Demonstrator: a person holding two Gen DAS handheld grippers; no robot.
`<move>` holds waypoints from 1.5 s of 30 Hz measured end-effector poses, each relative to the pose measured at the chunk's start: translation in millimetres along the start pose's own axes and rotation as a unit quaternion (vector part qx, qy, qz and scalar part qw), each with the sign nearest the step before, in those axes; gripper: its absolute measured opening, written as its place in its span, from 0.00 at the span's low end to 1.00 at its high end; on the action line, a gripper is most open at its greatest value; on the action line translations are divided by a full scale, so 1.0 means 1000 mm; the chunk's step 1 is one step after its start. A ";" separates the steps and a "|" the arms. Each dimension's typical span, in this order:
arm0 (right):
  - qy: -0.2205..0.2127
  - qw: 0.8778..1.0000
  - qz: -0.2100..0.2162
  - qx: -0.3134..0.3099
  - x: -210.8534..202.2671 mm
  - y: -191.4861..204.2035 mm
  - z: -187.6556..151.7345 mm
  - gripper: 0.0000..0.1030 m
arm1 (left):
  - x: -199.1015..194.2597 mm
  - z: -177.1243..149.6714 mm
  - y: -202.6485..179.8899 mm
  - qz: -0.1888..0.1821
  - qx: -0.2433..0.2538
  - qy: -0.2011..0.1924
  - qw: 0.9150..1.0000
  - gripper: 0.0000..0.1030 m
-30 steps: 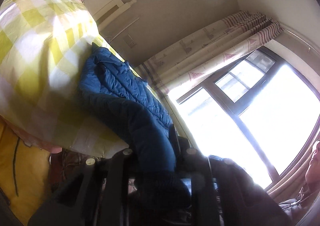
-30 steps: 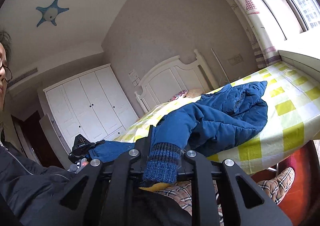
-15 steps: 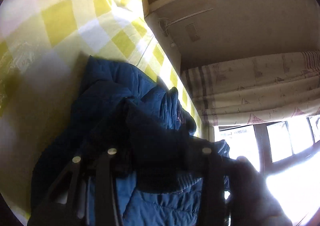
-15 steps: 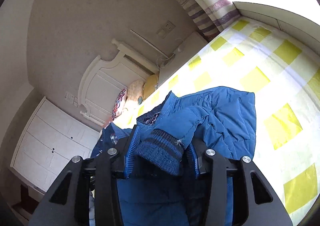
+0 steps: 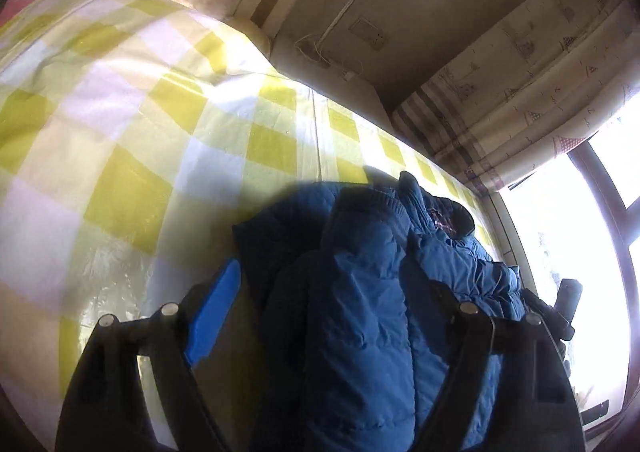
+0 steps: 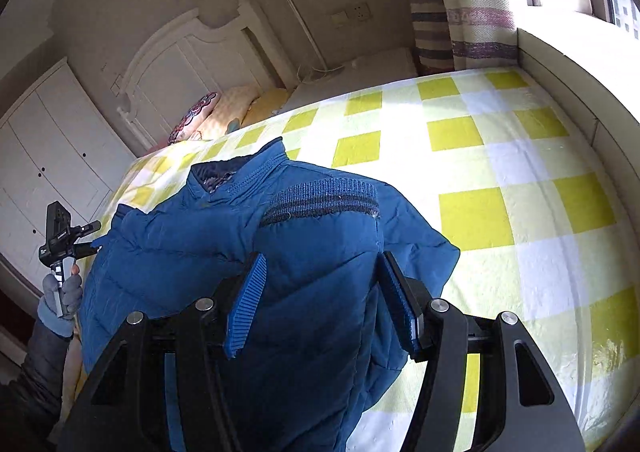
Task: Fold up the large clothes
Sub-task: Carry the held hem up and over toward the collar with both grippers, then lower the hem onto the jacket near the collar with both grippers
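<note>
Blue quilted jacket (image 6: 280, 252) lies bunched on the yellow-checked bed (image 6: 500, 179), sleeves folded across its body; my right hand-held gripper (image 6: 320, 300) stands released, fingers spread either side of one sleeve; my left hand-held gripper (image 5: 332, 304) likewise gapes around the other sleeve; pillows (image 6: 216, 115) rest against the white headboard (image 6: 188, 51).

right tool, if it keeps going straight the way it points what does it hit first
The right tool is open, with the blue jacket's sleeve lying between its fingers. Straight on it would likely meet the sleeve's ribbed cuff first, then the collar and checked bedsheet. Depth is hard to judge.
</note>
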State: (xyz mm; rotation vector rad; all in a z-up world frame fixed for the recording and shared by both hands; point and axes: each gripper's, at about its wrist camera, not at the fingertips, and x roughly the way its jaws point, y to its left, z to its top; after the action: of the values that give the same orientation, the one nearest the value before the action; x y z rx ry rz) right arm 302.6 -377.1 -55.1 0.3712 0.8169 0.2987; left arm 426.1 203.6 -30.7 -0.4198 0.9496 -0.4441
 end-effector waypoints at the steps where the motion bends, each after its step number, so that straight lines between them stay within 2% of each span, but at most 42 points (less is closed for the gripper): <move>1: 0.003 1.000 0.001 -0.002 0.004 0.000 0.001 0.56 | 0.008 0.000 -0.003 0.000 0.012 0.011 1.000 0.79; 7: 0.005 1.000 0.009 -0.021 0.004 0.005 -0.003 0.56 | 0.046 -0.005 -0.014 0.013 0.053 0.049 0.997 0.79; 15: -0.005 0.999 -0.008 -0.051 0.000 0.015 -0.006 0.55 | 0.052 -0.004 -0.043 0.034 0.115 0.034 0.992 0.75; 17: -0.013 0.997 -0.023 -0.074 -0.001 0.022 -0.008 0.42 | 0.056 -0.006 -0.052 0.050 0.139 0.038 0.988 0.60; 18: -0.020 0.995 -0.032 -0.090 -0.002 0.027 -0.009 0.29 | 0.058 -0.009 -0.055 0.071 0.148 0.035 0.986 0.48; 19: -0.032 0.993 -0.043 -0.103 -0.005 0.033 -0.012 0.16 | 0.057 -0.012 -0.059 0.081 0.157 0.027 0.984 0.29; 20: -0.048 0.991 -0.058 -0.114 -0.010 0.040 -0.015 0.13 | 0.053 -0.017 -0.063 0.084 0.165 0.018 0.982 0.17; 21: -0.062 0.988 -0.069 -0.122 -0.018 0.050 -0.018 0.09 | 0.044 -0.022 -0.069 0.092 0.174 0.003 0.980 0.14; 23: -0.092 0.982 -0.082 -0.145 -0.042 0.073 -0.019 0.06 | 0.018 -0.029 -0.084 0.105 0.190 -0.035 0.976 0.12; 25: -0.124 0.975 -0.084 -0.166 -0.071 0.094 -0.006 0.05 | -0.017 -0.018 -0.098 0.081 0.187 -0.071 0.976 0.12; 27: -0.140 0.974 -0.083 -0.159 -0.093 0.105 0.024 0.05 | -0.044 0.004 -0.118 0.086 0.188 -0.103 0.973 0.12; 29: -0.147 0.974 -0.100 -0.142 -0.097 0.107 0.058 0.05 | -0.049 0.032 -0.126 0.103 0.168 -0.115 0.974 0.13; 31: -0.124 0.980 -0.110 -0.107 -0.077 0.095 0.086 0.05 | -0.029 0.058 -0.120 0.126 0.143 -0.095 0.977 0.14; 33: -0.082 0.985 -0.133 -0.072 -0.037 0.075 0.094 0.05 | 0.009 0.069 -0.104 0.144 0.112 -0.064 0.981 0.14; 34: -0.057 0.985 -0.152 -0.058 -0.011 0.064 0.091 0.05 | 0.031 0.069 -0.094 0.155 0.104 -0.052 0.981 0.15; 36: 0.000 0.983 -0.181 -0.015 0.047 0.032 0.072 0.05 | 0.084 0.055 -0.071 0.196 0.098 -0.023 0.975 0.16; 37: 0.022 0.981 -0.194 0.001 0.071 0.017 0.057 0.07 | 0.107 0.045 -0.058 0.211 0.091 -0.007 0.973 0.24; 39: 0.002 0.984 -0.170 0.042 0.081 -0.001 0.043 0.07 | 0.114 0.040 -0.049 0.211 0.073 -0.016 0.975 0.24; 42: 0.001 0.986 -0.162 0.047 0.080 -0.005 0.043 0.07 | 0.113 0.041 -0.048 0.213 0.085 -0.009 0.973 0.26; 44: -0.002 0.986 -0.157 0.052 0.080 -0.007 0.042 0.07 | 0.111 0.043 -0.043 0.208 0.072 -0.011 0.975 0.31; 45: -0.004 0.986 -0.158 0.052 0.081 -0.007 0.041 0.07 | 0.111 0.044 -0.040 0.210 0.064 -0.011 0.976 0.37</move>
State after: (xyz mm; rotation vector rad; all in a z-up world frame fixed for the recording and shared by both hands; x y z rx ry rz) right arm 386.7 -360.0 -84.6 0.3348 0.8725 -0.0414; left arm 512.5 116.9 -62.1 -0.1003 0.9518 -0.1139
